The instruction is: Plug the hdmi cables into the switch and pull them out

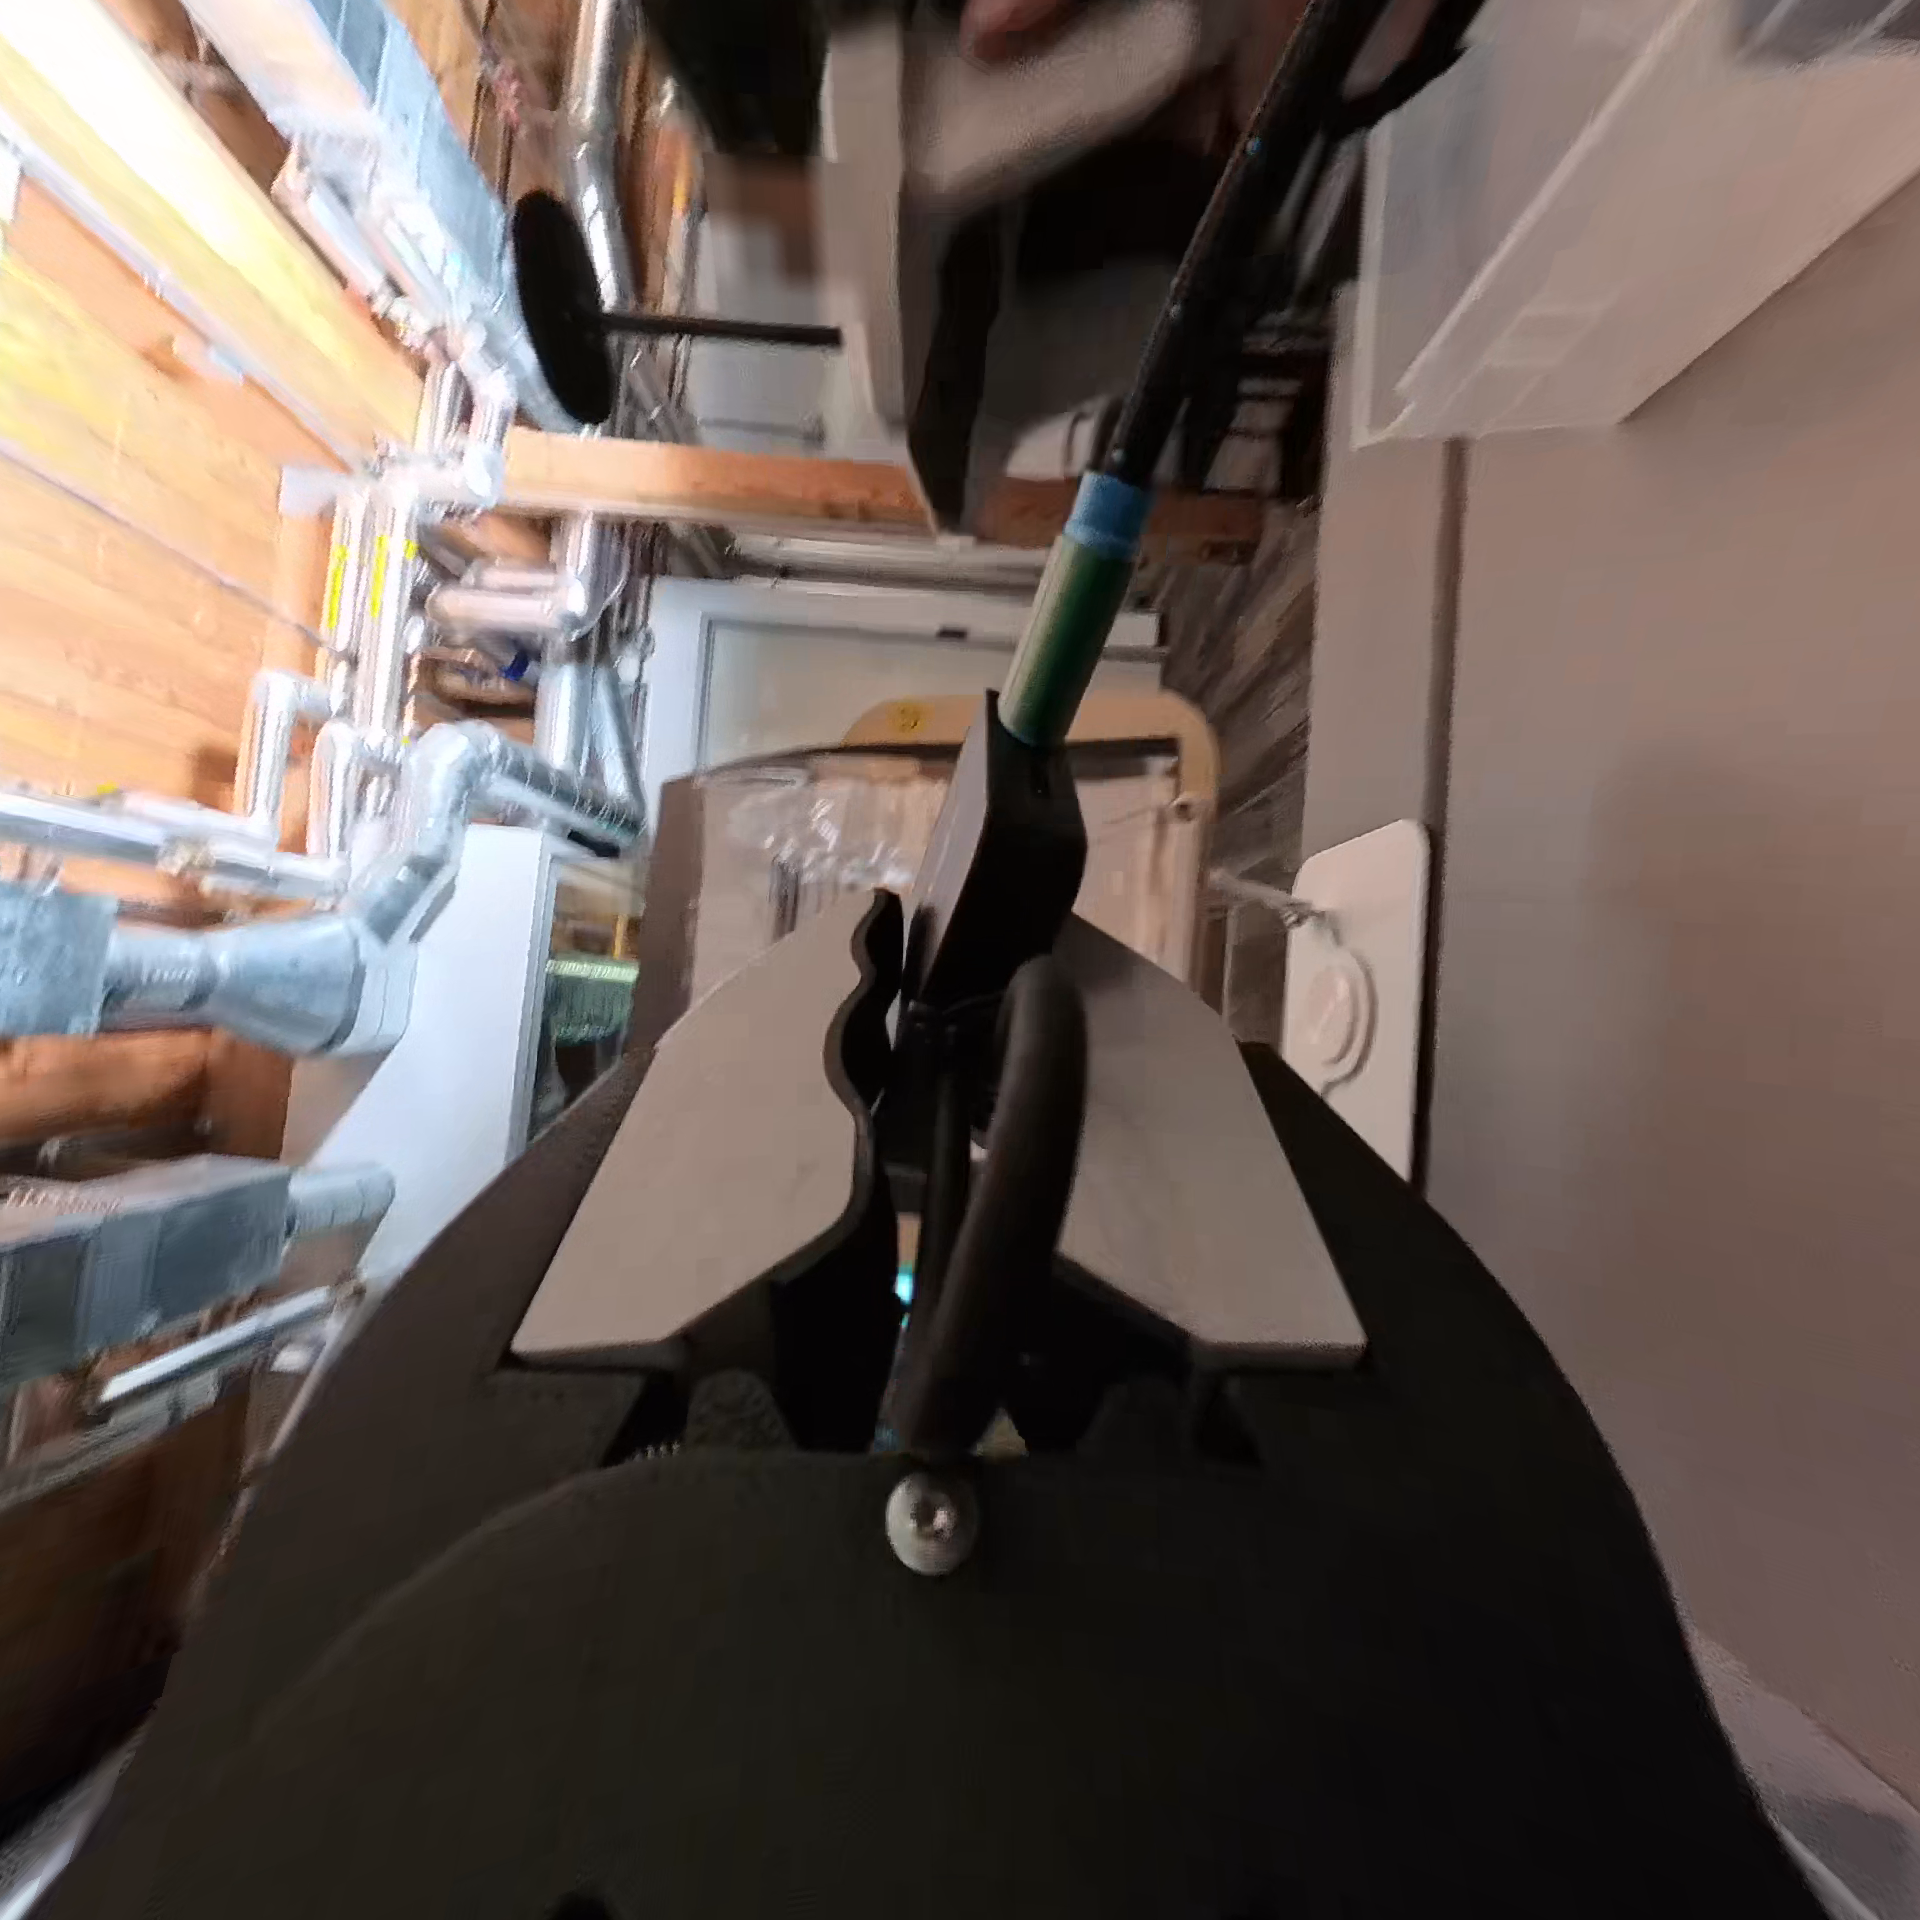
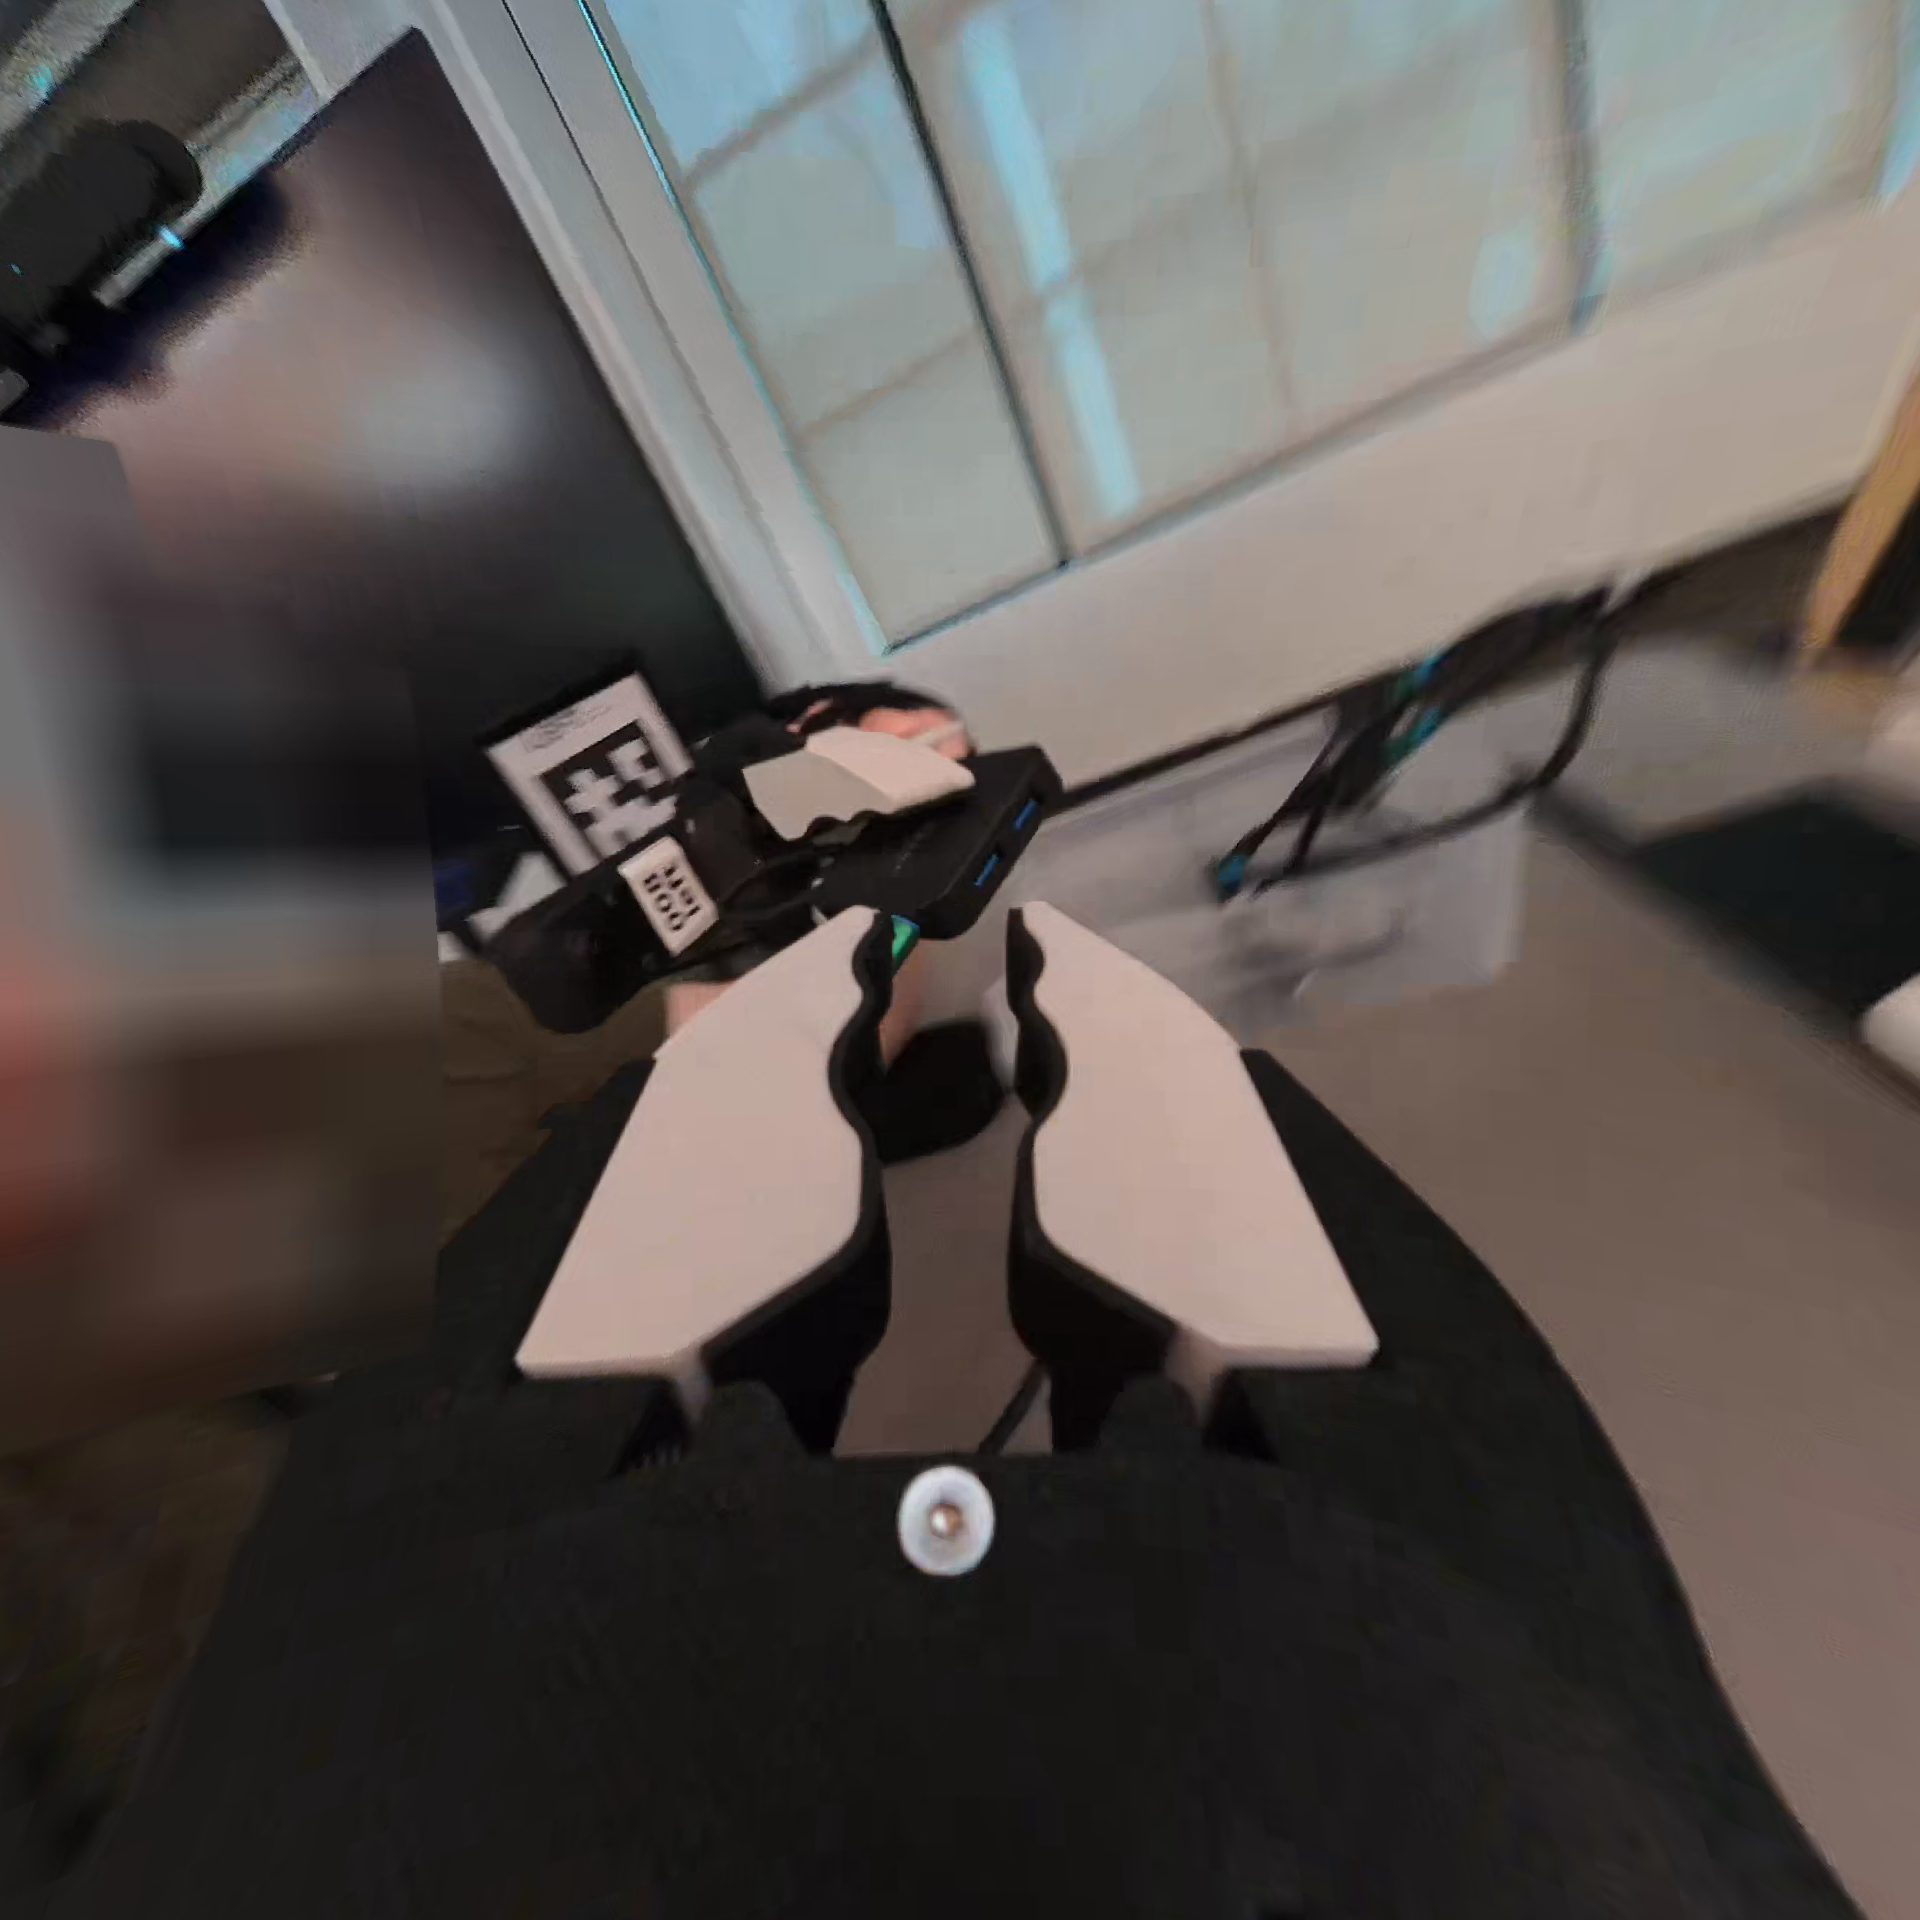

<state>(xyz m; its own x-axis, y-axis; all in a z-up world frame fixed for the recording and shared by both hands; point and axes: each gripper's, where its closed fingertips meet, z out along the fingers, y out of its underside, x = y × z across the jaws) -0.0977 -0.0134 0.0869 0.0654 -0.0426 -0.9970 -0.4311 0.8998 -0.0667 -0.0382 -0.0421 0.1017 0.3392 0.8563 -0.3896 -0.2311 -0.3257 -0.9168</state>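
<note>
Left gripper point(image 1: 966, 935) clamps the black switch point(image 1: 997, 862) with one green-collared hdmi cable point(image 1: 1049, 644) plugged in; right gripper point(image 2: 940, 935), parted and empty, near the switch, other cables apparently pending

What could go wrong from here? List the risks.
1. The left tool pinches the flat black switch box near one end only, so it may twist or slip.
2. The black cable with green and blue bands could tug it loose.
3. The right tool, open and empty, offers no support.
</note>
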